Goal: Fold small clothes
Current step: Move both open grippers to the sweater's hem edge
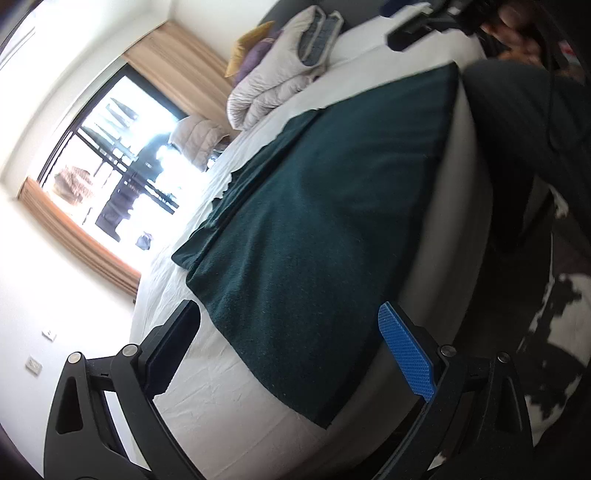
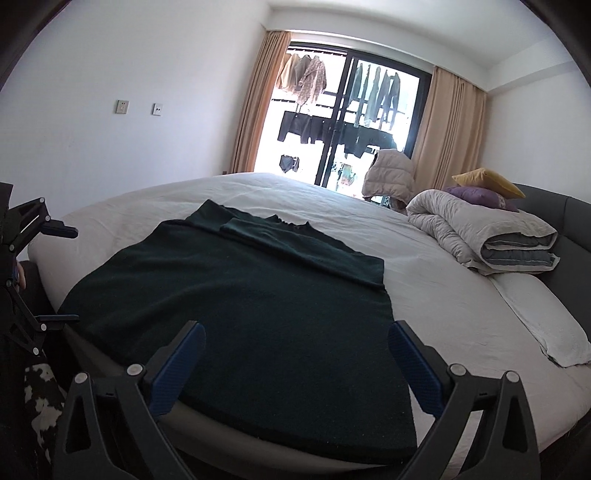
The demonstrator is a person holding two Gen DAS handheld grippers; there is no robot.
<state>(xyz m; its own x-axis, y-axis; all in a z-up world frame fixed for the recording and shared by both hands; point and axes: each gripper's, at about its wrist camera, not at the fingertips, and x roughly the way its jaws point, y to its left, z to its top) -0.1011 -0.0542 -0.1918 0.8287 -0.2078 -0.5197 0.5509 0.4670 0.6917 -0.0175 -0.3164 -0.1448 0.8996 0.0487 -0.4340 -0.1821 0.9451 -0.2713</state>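
Observation:
A dark green sweater (image 2: 236, 291) lies flat on the white bed sheet (image 2: 424, 288), hem at the bed's near edge, one sleeve folded across the chest. It also shows in the left wrist view (image 1: 317, 236). My right gripper (image 2: 295, 350) is open and empty, just above the hem. My left gripper (image 1: 291, 332) is open and empty, over the sweater's side edge near the bed's corner; it shows at the left of the right wrist view (image 2: 66, 273). The right gripper shows in the left wrist view (image 1: 417, 33), far off.
A rolled grey duvet (image 2: 484, 232) with purple and yellow pillows (image 2: 484, 188) lies at the bed's right end by the dark headboard (image 2: 569, 229). A puffy jacket (image 2: 388, 173) hangs by the balcony window. A black-and-white rug (image 1: 554, 332) covers the floor beside the bed.

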